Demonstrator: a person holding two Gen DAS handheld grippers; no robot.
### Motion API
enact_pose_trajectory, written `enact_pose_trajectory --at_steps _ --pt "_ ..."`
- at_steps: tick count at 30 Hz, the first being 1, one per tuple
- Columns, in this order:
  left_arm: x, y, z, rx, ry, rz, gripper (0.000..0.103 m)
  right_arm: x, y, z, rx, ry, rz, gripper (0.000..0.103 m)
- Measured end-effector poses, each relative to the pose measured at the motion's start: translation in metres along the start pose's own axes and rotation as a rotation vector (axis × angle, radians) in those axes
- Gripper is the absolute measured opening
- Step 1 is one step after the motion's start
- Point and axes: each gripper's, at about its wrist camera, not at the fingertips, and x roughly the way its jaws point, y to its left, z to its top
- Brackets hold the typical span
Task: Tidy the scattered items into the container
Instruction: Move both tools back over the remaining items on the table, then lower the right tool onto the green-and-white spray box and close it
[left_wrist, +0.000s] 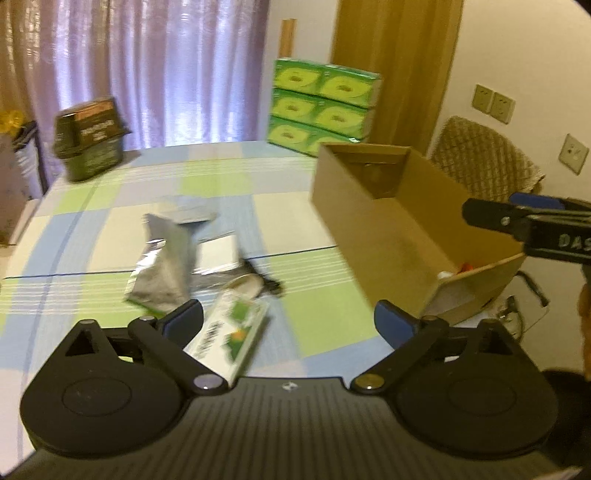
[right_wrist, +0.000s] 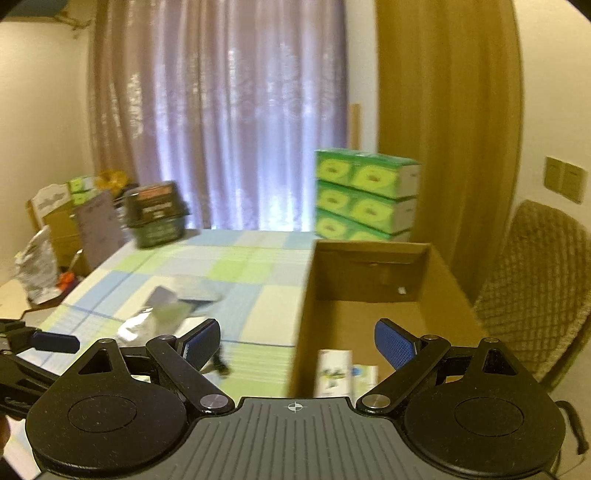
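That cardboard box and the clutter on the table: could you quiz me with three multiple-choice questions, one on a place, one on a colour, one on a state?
1. Where is the silver foil pouch?
A. on the checked tablecloth
B. inside the cardboard box
C. on the wicker chair

2. What colour are the stacked cartons behind the box?
A. red
B. green
C. black

3. How do the left gripper fingers stand?
A. shut on the pouch
B. shut on nothing
C. spread apart, holding nothing

Answers:
1 A, the pouch lies on the cloth, left of the box.
2 B, their faces are bright green.
3 C, a wide gap shows between the blue pads.
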Motion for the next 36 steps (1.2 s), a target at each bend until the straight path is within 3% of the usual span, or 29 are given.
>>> enact_pose_trajectory --at_steps 10,23,36 --pt "-0.016 0.073 -0.046 -0.028 0.050 0.118 0.101 0.017 0.060 -0.032 -0.054 0.092 0.113 0.096" --pt "-0.003 0.108 -0.070 0.023 0.083 0.116 0.101 0.063 0.092 -0.074 -0.102 0.240 0.164 0.096" --pt "0.023 0.144 -0.072 0.018 0.099 0.133 0.101 0.132 0.133 -0.076 0.030 0.338 0.185 0.096"
